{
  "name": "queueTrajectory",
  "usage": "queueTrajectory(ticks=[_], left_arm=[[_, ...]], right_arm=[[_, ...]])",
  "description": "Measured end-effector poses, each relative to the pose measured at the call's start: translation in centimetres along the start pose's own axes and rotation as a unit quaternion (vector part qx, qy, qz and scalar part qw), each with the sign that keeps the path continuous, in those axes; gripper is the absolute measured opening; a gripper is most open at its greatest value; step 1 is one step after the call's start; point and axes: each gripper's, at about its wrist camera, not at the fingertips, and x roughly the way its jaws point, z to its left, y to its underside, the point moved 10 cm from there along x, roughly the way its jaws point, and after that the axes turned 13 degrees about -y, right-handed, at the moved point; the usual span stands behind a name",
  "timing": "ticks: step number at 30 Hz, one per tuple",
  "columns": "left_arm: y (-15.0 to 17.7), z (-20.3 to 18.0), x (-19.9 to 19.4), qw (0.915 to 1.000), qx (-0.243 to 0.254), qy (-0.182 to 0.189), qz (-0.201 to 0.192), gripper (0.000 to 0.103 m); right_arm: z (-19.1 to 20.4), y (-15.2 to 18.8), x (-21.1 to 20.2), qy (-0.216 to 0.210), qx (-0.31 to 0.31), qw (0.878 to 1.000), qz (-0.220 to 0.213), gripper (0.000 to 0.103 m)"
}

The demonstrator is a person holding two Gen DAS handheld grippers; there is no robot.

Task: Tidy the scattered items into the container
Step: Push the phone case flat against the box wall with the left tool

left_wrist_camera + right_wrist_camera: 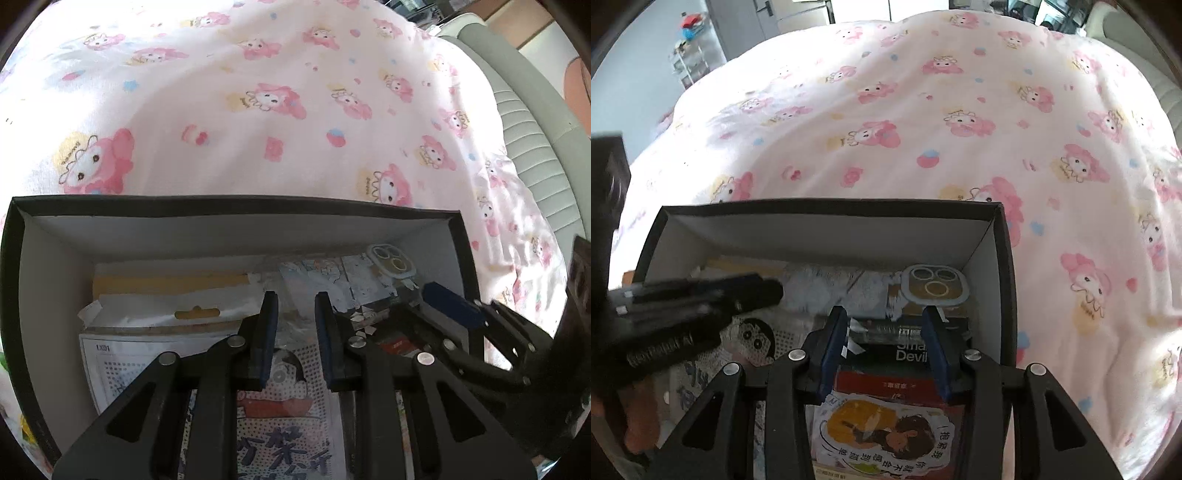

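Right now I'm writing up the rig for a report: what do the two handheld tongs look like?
Both are alike. The left tongs and right tongs have matte black, angular frames with triangular cut-outs and round silver pivot pins. Each finger is a flat black plate faced with a dark blue pad. Seen from the right wrist camera, the left unit's side bears pale lettering, too blurred to read. No cables or sleeves show.

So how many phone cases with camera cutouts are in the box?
1. A pale phone case with ringed camera cutouts lies at the far right corner of the black cardboard box, partly resting on packets. Others may be hidden underneath.
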Motion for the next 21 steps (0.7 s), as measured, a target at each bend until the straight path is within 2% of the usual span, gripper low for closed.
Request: queueTrajectory(ticks=[4,10,13,16,19,20,21], left_arm=[[0.5,-0.6,1.3,0.9996,0.002,-0.012,0.026,0.024],[0.3,-0.9,-0.5,0.9999,-0.010,0.004,-0.009,0.025],[0.3,-0.7,-0.2,0.9999,-0.010,-0.008,-0.003,0.031],[0.8,-0.6,0.5,0.9997,-0.012,-0.018,0.015,0.033],[1.0,-0.7,-0.5,0.9991,-0.009,-0.040,-0.008,0.035],[1.0,-0.6,-1.4,0.9987,-0.008,-0.044,-0.023,0.040],[0.9,-0.5,-2.4,0.9980,-0.009,-0.049,-0.038,0.050]], right_arm=[[0.0,-0.5,-1.5,-0.038,0.026,0.999,-0.012,0.038],[-0.7,-0.4,-1.7,-0.038,0.049,0.998,-0.012,0.038],[-0.9,-0.5,-3.1,-0.056,0.072,0.995,-0.029,0.038],[-1.7,-0.6,-4.3,-0.040,0.081,0.995,-0.041,0.039],[-1.9,-0.1,-4.2,-0.031,0.081,0.996,-0.035,0.040],[-1.7,0.0,-4.3,-0.026,0.079,0.996,-0.031,0.043],[-1.3,0.2,-4.4,-0.026,0.080,0.996,-0.027,0.044]])
